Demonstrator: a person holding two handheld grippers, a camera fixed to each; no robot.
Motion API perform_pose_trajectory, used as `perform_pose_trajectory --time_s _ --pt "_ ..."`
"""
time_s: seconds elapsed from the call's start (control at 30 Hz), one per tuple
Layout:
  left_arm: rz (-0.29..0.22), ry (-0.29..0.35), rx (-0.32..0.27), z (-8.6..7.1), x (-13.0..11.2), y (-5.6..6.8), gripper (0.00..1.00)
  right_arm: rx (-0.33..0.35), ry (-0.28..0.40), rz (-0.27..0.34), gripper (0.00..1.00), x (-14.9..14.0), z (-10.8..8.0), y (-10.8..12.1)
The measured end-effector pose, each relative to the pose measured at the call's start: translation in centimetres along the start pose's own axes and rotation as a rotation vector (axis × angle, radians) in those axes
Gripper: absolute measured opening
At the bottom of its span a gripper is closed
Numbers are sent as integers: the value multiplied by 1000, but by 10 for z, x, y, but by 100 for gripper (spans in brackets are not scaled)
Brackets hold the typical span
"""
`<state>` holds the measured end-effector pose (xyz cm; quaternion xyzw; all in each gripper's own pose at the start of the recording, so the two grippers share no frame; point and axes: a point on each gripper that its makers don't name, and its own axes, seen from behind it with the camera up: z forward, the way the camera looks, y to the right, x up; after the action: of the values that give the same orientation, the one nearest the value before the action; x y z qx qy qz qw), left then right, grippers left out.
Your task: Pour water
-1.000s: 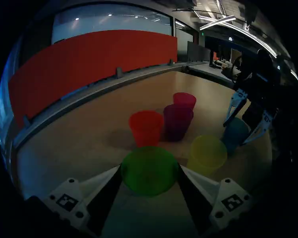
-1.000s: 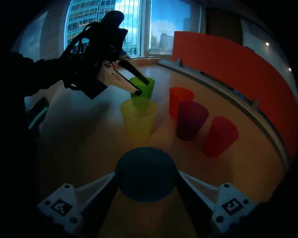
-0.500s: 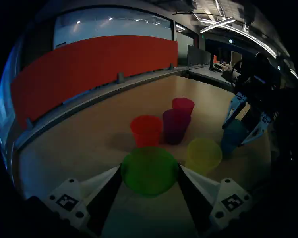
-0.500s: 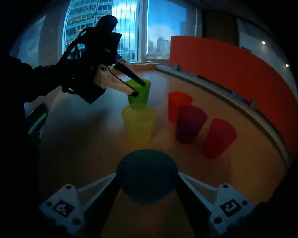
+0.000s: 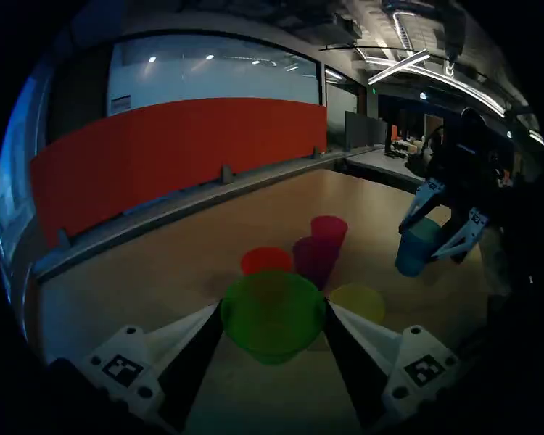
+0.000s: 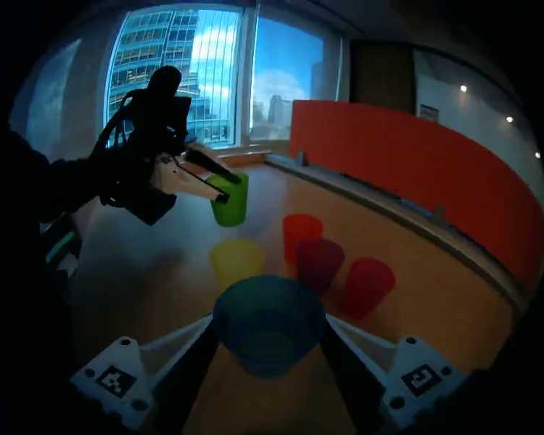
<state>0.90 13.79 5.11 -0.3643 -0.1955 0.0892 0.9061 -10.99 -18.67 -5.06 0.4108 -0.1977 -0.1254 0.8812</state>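
There are six cups in all, one of each colour: one green cup, one blue cup, one yellow cup, one orange cup, one purple cup and one pink cup; four of them stand together near the middle of the one table; two are lifted, one clamped in each of the two grippers, the left gripper and the right gripper; one long red partition runs along the table's far edge.
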Motion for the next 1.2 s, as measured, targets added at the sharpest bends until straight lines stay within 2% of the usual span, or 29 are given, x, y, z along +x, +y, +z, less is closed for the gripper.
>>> perform_pose_trajectory --time_s 0.23,0.63,0.93,1.2 --pt "-9 87 21 -13 26 -1 90 -50 95 1 91 40 -16 14" --pt "-35 245 34 -31 71 4 90 -99 214 9 91 91 -32 30" --pt "-21 331 26 -40 94 16 91 -117 271 19 91 111 -38 38" --pt "-5 351 9 -42 104 28 90 -121 281 15 91 114 -40 41"
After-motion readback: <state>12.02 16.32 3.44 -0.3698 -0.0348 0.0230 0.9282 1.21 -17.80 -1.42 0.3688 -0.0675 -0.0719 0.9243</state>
